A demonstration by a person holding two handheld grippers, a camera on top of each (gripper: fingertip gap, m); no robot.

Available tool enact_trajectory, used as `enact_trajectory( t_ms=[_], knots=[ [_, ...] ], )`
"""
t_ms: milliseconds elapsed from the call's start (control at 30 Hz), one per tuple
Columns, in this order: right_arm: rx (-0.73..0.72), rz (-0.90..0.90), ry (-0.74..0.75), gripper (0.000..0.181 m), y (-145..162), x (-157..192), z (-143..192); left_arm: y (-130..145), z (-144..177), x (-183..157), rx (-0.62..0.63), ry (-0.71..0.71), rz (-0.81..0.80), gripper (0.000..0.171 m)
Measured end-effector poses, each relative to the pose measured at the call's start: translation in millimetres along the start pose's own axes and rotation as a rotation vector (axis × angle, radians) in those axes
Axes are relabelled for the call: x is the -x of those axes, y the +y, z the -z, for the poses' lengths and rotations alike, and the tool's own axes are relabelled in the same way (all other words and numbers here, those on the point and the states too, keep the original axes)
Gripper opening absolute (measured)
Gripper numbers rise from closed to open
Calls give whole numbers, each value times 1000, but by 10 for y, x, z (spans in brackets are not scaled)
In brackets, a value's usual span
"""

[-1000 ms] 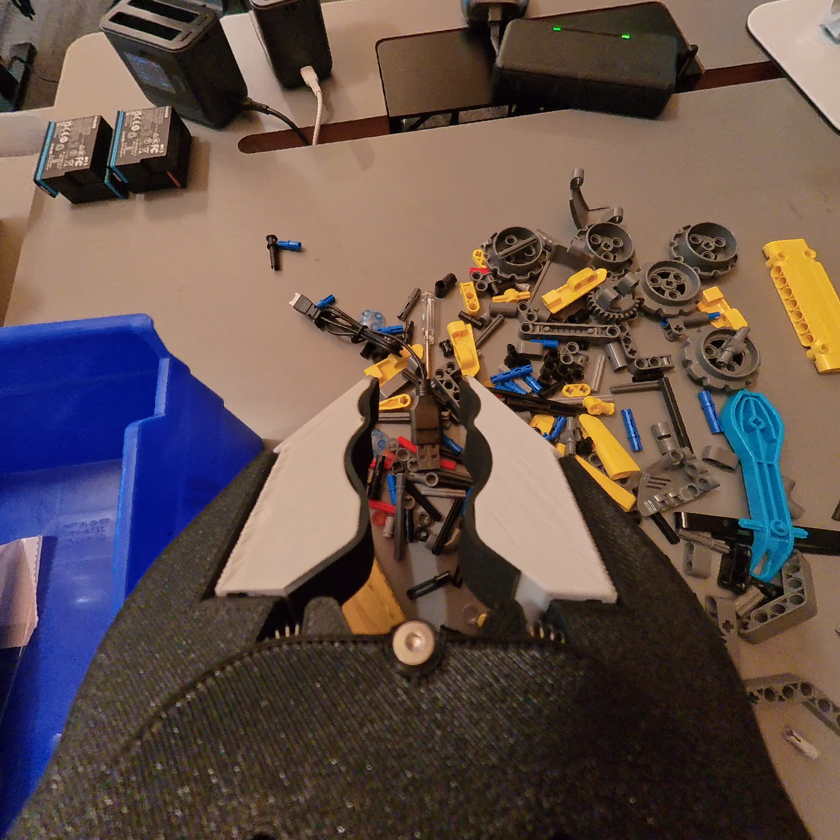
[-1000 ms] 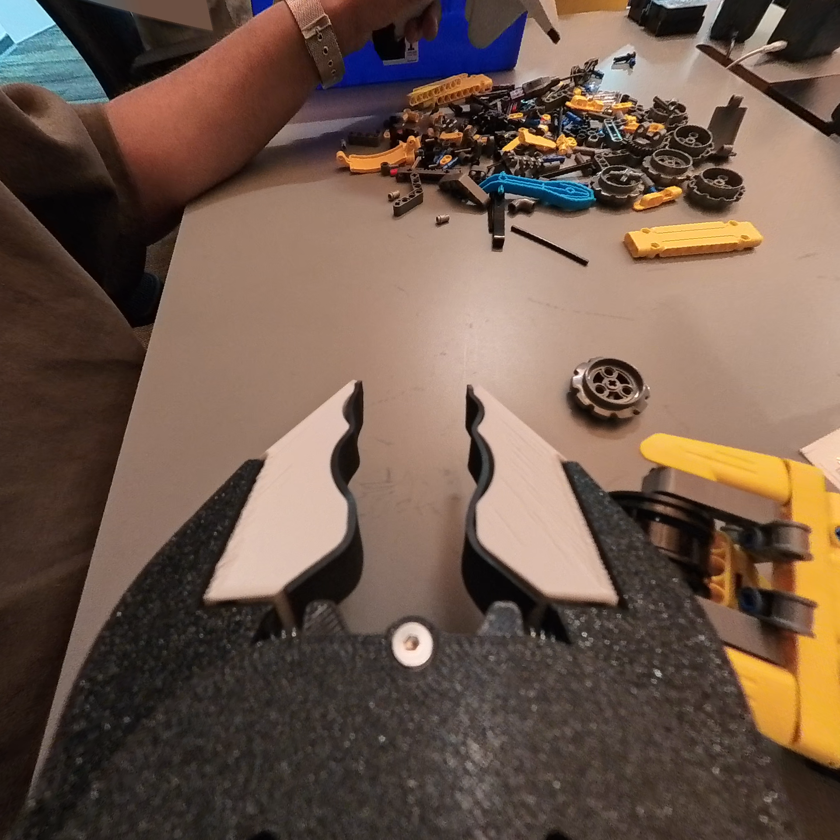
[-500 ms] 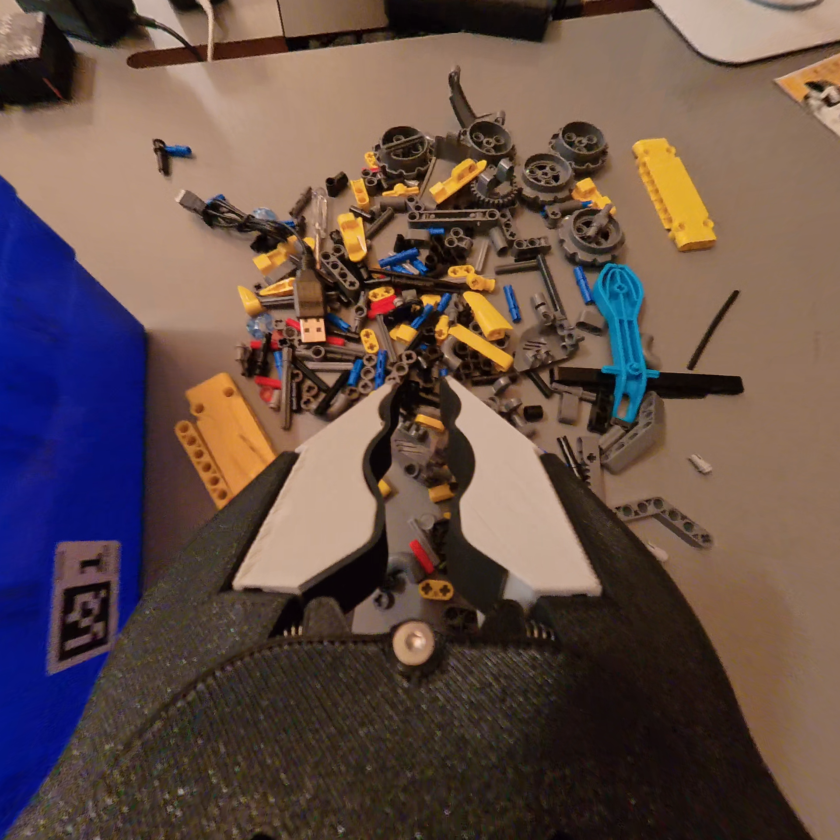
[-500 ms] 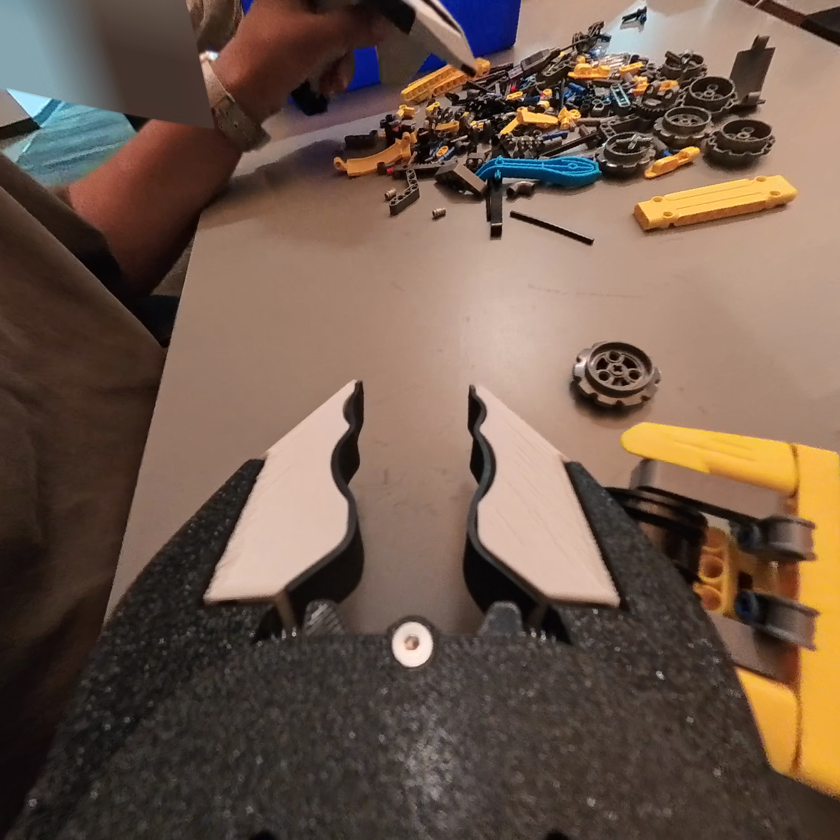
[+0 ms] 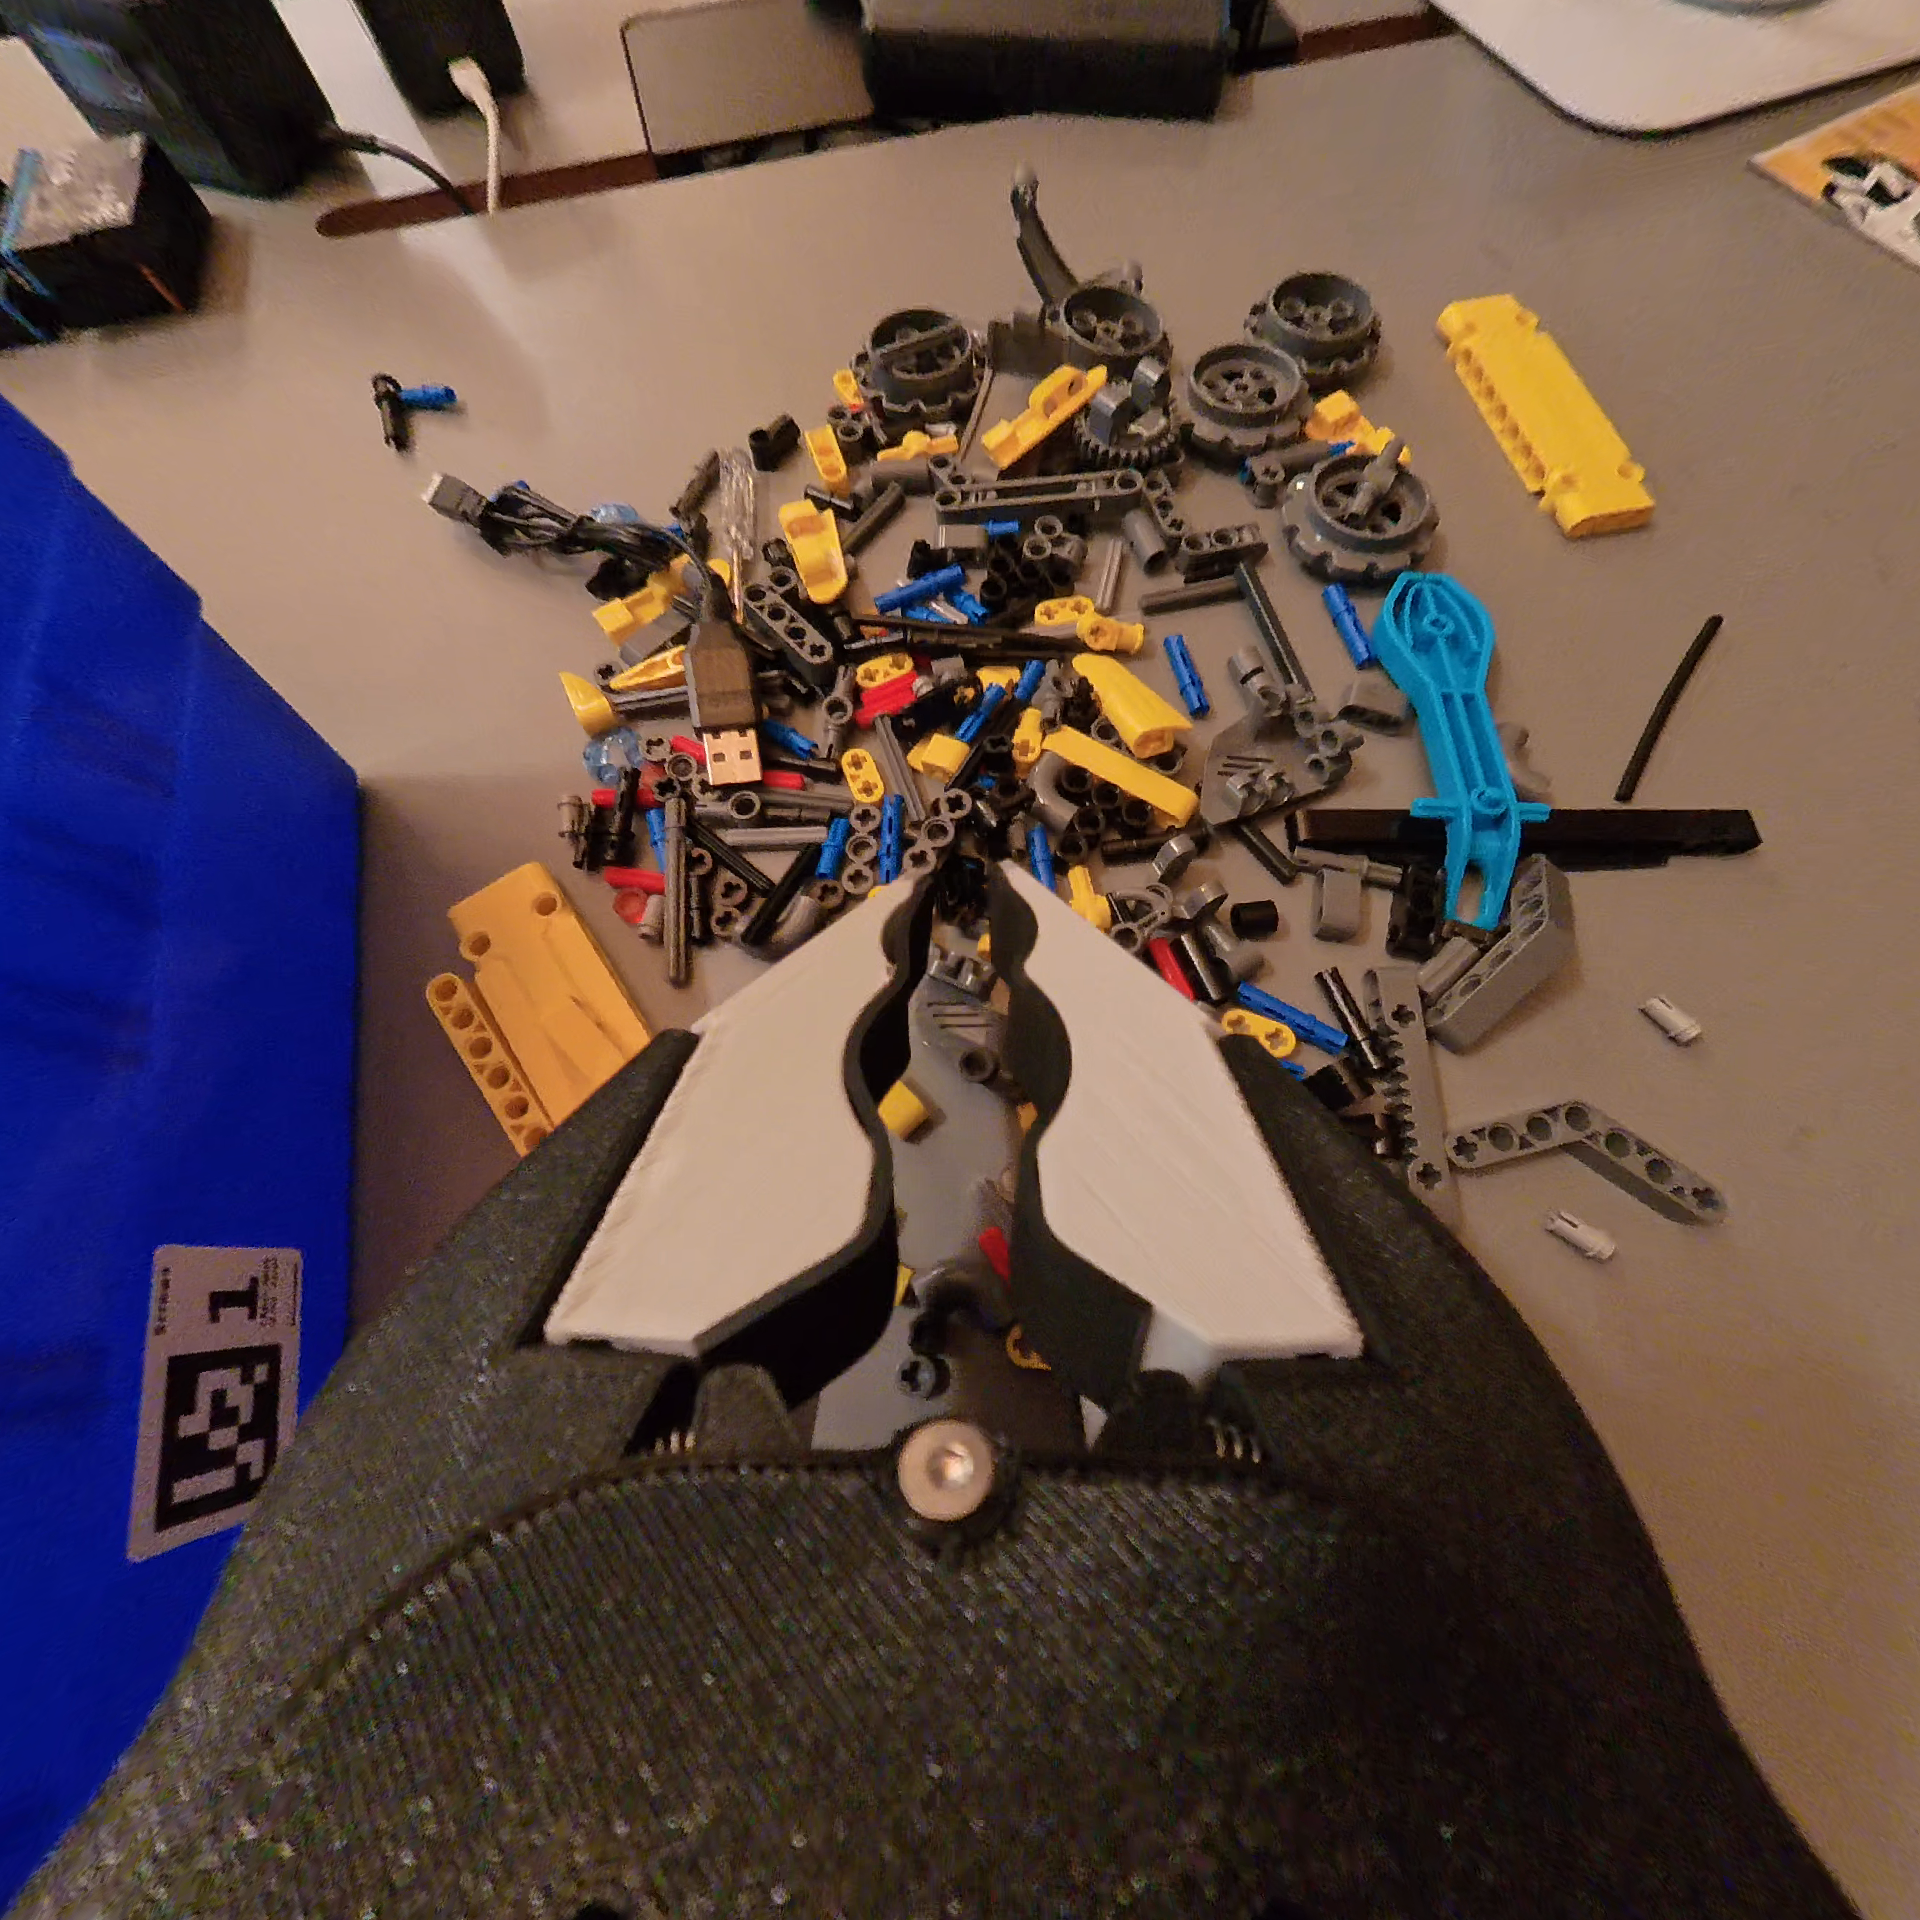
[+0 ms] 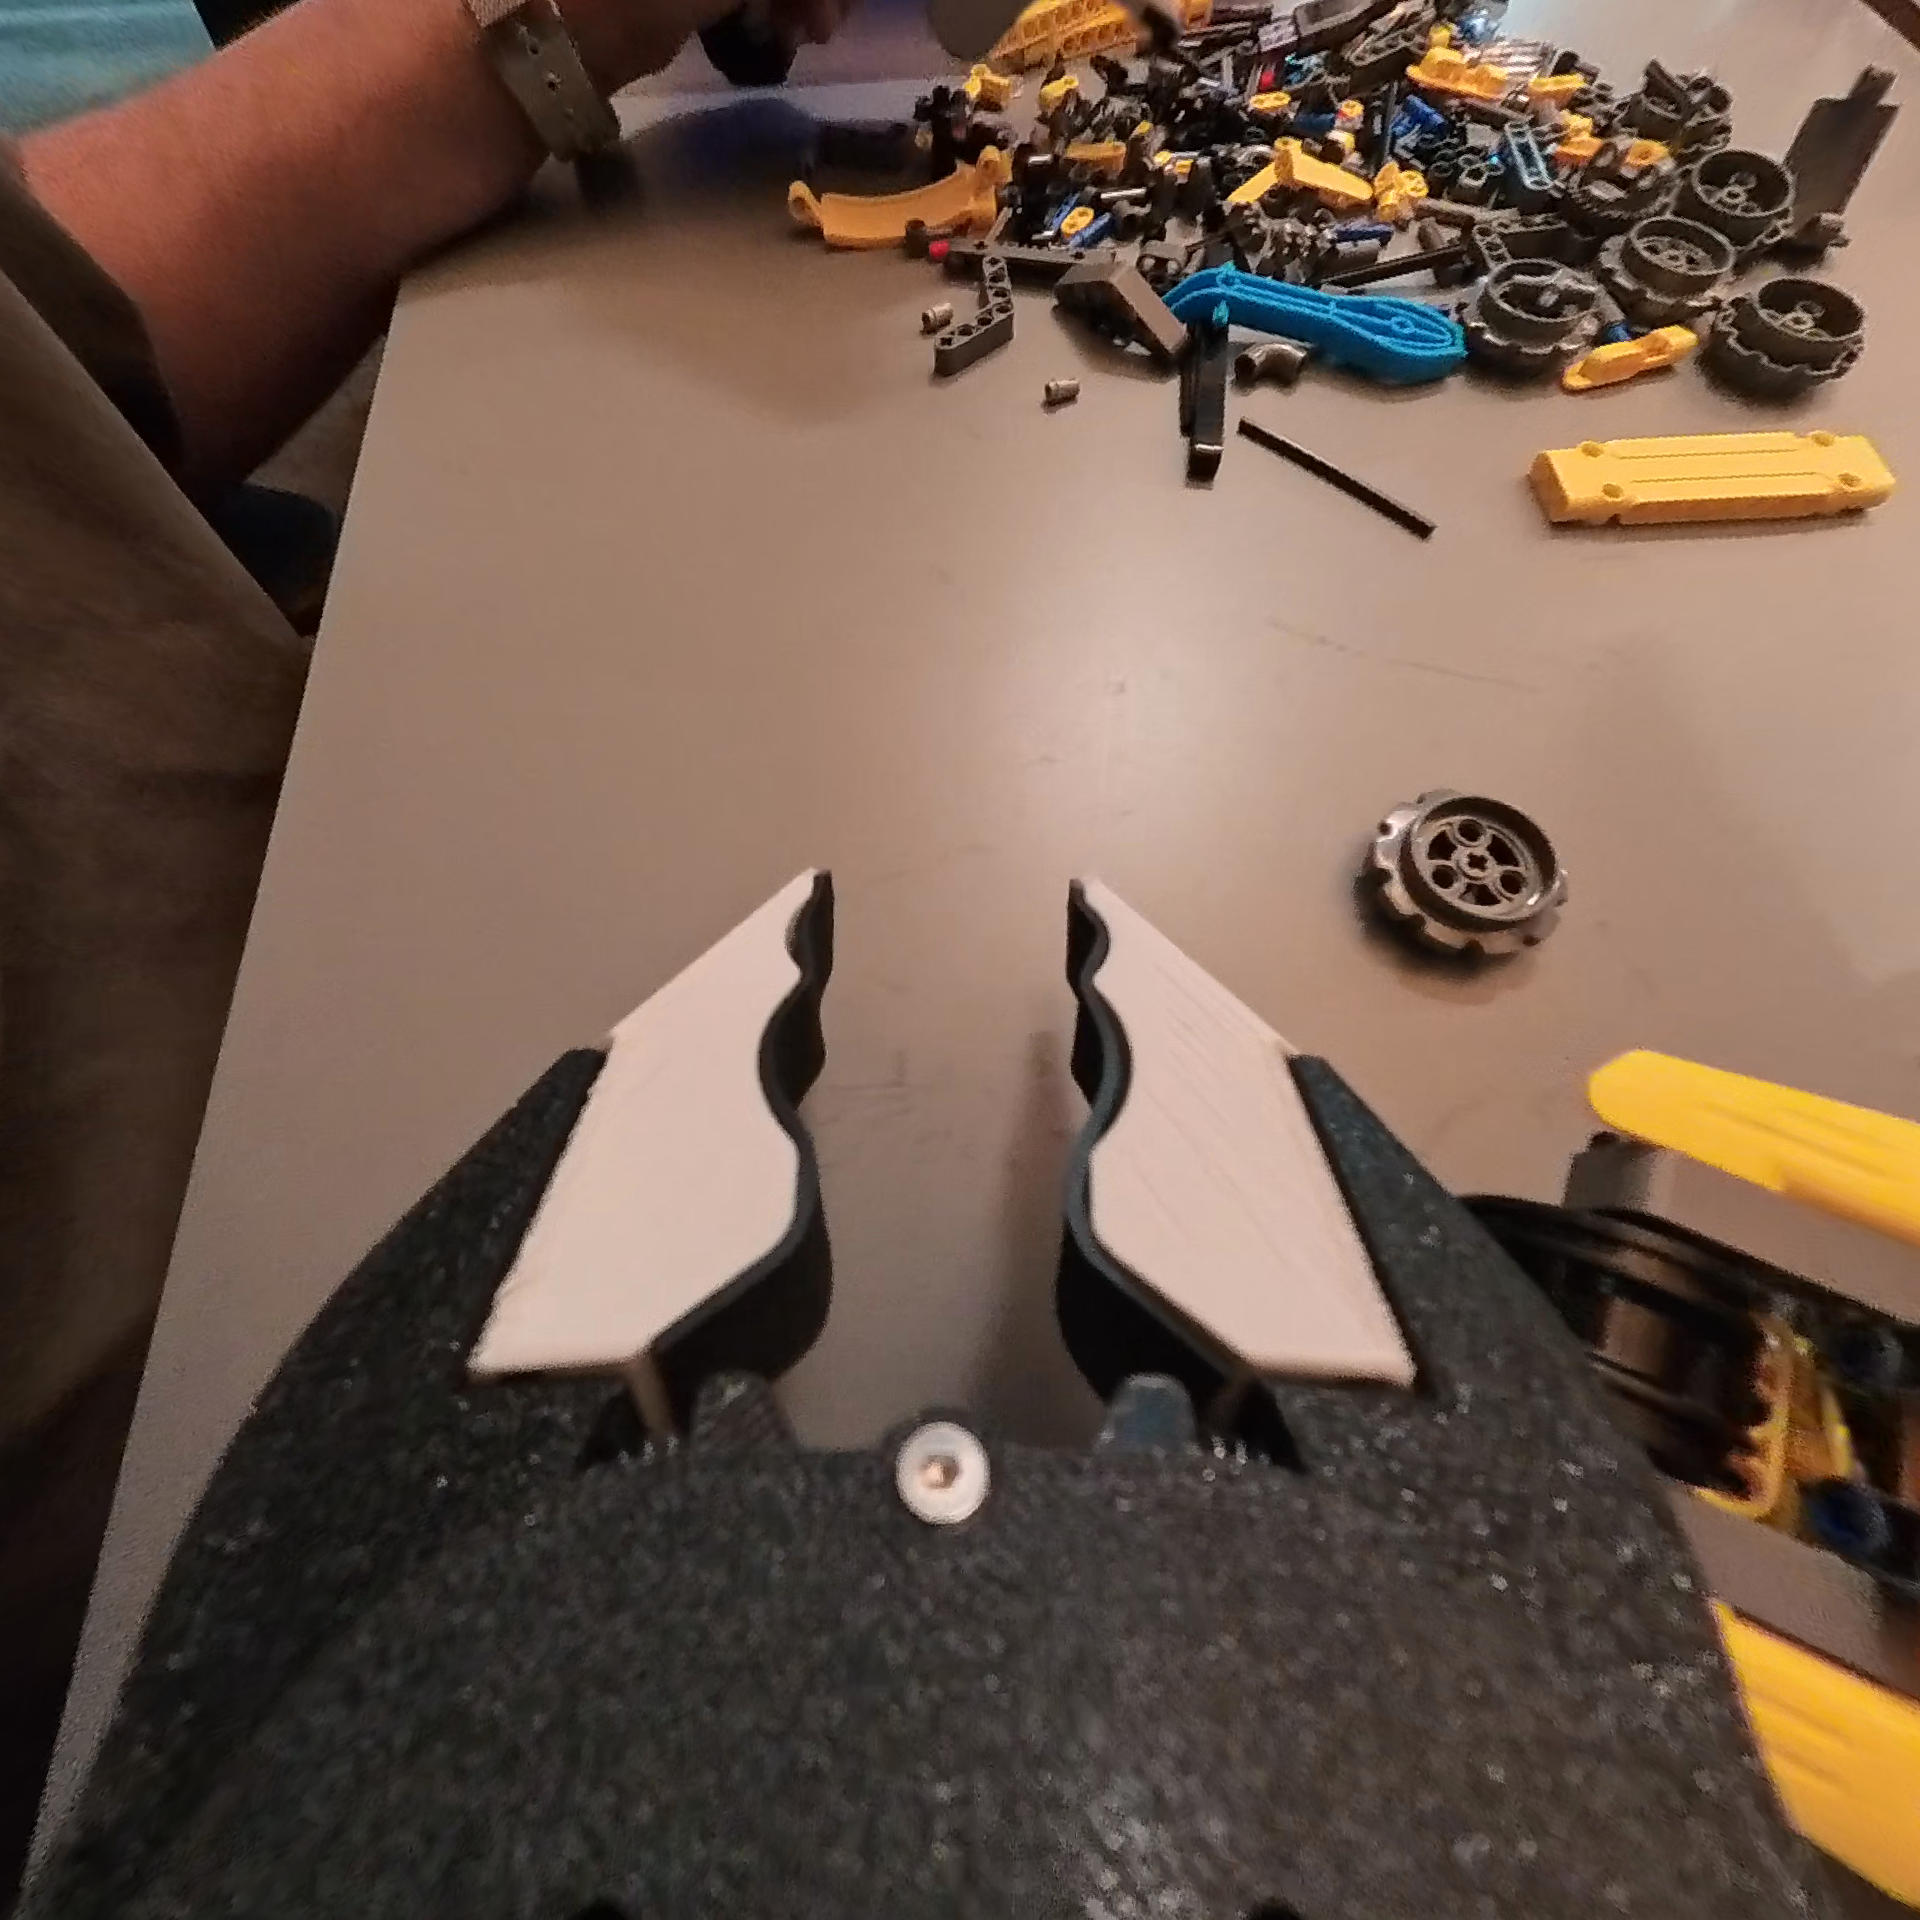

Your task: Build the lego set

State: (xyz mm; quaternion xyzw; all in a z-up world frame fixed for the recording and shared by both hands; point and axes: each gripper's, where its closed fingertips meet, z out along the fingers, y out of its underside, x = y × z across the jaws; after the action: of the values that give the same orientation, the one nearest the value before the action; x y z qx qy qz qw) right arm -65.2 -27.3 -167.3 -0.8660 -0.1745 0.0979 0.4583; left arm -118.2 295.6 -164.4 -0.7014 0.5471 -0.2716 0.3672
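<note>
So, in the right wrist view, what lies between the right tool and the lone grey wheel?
Nothing: in the right wrist view only bare table lies between the right tool and the grey wheel. The brick pile sits farther off.

Your left gripper point(image 5: 958, 883) hangs over the heap of small plastic building pieces point(image 5: 997, 665), fingers nearly closed, nothing visibly held. Your right gripper point(image 6: 951, 894) hovers spread above bare counter point(image 6: 831, 644), near a grey wheel point(image 6: 1463, 883).
</note>
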Motion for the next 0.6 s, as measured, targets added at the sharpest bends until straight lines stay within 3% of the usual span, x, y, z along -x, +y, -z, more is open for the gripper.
enact_trajectory(
  t_ms=[600],
  knots=[
    [-10, -5, 10, 49, 43, 25, 98, -76, 61, 82, -59, -50, -2, 9]
  ],
)
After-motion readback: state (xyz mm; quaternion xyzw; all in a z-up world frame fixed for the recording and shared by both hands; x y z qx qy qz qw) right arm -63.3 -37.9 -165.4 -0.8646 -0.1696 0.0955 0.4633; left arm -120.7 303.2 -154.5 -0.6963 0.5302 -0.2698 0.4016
